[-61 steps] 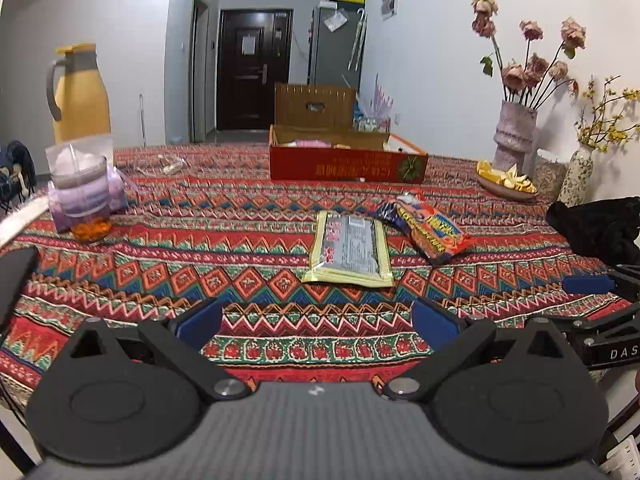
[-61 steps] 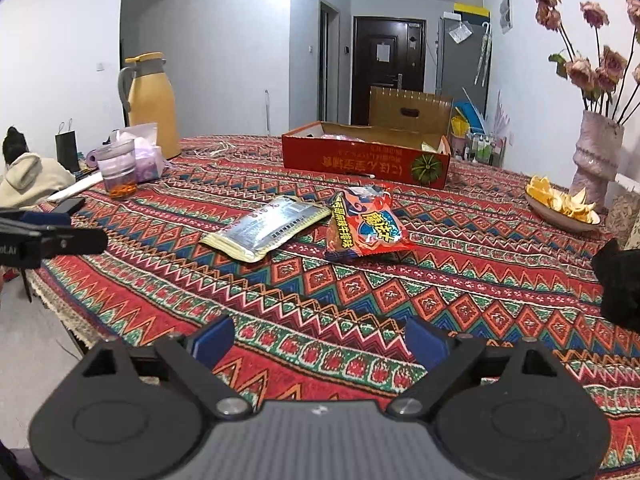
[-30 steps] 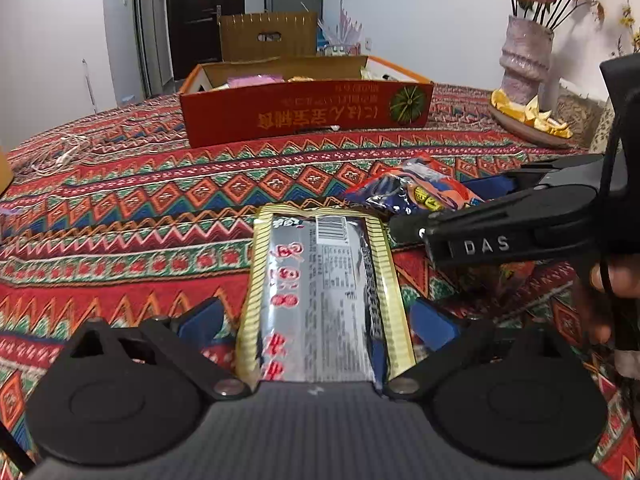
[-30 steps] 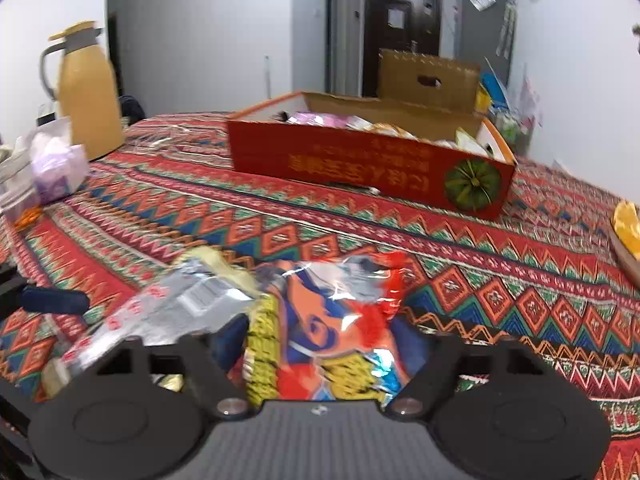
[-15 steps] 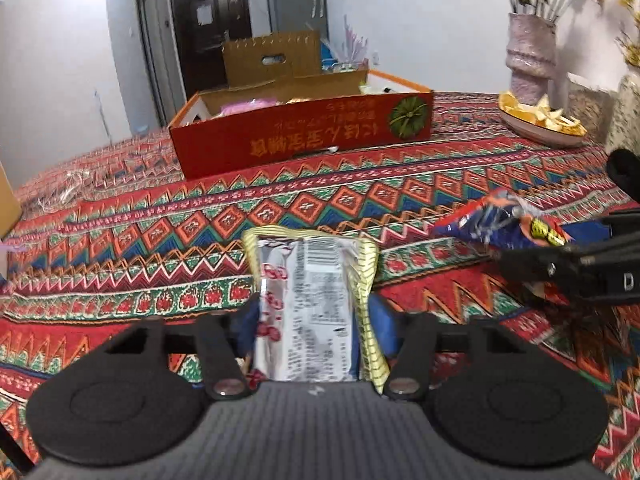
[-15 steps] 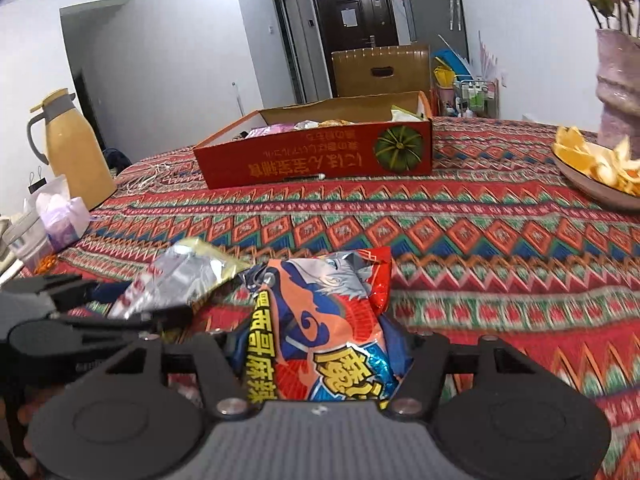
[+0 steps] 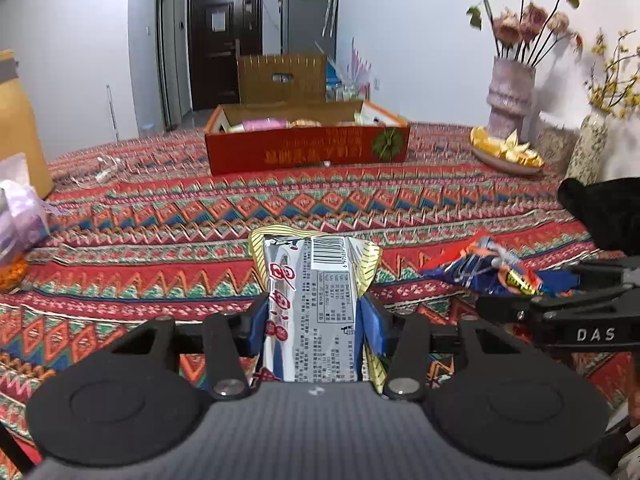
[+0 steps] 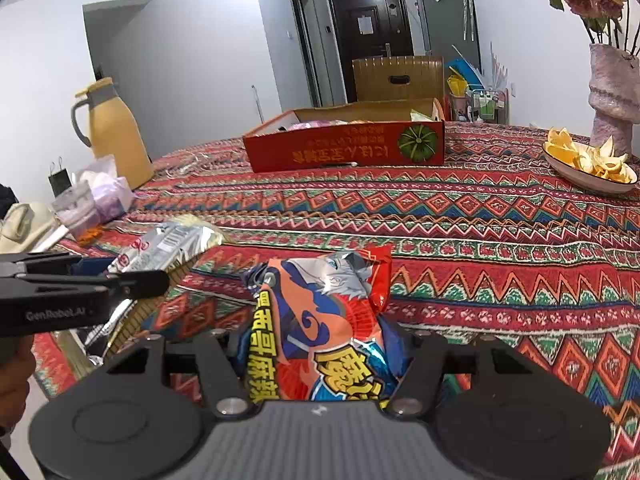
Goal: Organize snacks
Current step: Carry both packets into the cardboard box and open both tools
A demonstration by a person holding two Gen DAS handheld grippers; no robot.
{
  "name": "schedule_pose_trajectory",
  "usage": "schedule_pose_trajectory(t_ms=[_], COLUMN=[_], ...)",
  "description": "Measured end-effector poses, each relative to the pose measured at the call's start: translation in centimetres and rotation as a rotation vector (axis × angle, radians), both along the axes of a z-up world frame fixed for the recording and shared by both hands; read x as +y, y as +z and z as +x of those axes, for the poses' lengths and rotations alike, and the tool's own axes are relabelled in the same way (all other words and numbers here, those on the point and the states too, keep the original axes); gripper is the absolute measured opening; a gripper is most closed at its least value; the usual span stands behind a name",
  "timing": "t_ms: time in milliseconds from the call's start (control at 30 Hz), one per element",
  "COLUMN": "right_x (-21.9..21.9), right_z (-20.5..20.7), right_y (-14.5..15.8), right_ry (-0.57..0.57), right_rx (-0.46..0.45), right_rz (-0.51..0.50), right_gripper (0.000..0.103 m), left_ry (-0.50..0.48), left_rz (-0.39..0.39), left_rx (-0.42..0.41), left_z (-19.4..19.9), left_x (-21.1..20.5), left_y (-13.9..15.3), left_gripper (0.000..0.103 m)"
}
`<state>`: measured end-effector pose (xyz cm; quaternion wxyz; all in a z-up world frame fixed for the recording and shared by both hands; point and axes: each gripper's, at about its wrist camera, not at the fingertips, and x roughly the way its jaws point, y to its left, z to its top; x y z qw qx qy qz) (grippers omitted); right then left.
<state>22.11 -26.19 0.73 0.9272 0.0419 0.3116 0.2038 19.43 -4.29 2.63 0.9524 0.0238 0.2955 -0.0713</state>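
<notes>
My left gripper (image 7: 316,320) is shut on a silver and gold snack packet (image 7: 316,280) and holds it above the patterned tablecloth (image 7: 160,220). My right gripper (image 8: 316,352) is shut on an orange and blue snack bag (image 8: 324,320), also lifted off the cloth. Each gripper shows in the other's view: the right one with its bag (image 7: 488,272) to the right, the left one with its packet (image 8: 164,248) to the left. A red open cardboard box (image 7: 308,148) with several snacks inside stands at the far side of the table; it also shows in the right wrist view (image 8: 348,148).
A yellow thermos jug (image 8: 116,132) and plastic bags (image 8: 100,200) stand at the left. A plate of orange peels (image 8: 588,164) and a vase of dried roses (image 7: 508,100) stand at the right. A black cloth (image 7: 600,212) lies at the right edge.
Both grippers closed on their snacks about a second ago and have since lifted them off the cloth and drawn back a little from the red box.
</notes>
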Motion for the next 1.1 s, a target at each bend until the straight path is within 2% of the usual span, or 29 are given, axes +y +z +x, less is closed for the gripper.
schedule_pose_trajectory(t_ms=[267,500,600,800,933,1100], right_x=[0.8,0.6,0.2,-1.3,-1.6,-1.6], right_z=[-0.6,2.6,5.0,11.6,17.3,25.4], right_y=[0.7,0.6,1.9,6.0,9.1,11.8], right_ry=[0.008,0.000,0.022,0.022,0.033,0.030], right_rx=[-0.016,-0.007,-0.031,-0.120,-0.184,-0.228], right_rz=[-0.001,-0.017,-0.012,0.017,-0.006,-0.049], right_gripper=[0.060,0.059,0.059,0.059,0.059,0.059], left_ry=[-0.009,-0.028,-0.063,-0.113,-0.142,-0.138], left_rz=[-0.026,-0.029,-0.048,-0.051,-0.070,-0.095], left_rx=[-0.021,-0.019,-0.022,-0.104,-0.155,-0.165], left_z=[-0.4,2.4,5.3,11.7,17.6,26.1], left_x=[0.4,1.1,1.4,1.2,0.7,0.1], left_y=[0.9,1.7,3.3,6.4,8.3,9.5], left_gripper=[0.049,0.049,0.049,0.049,0.049,0.049])
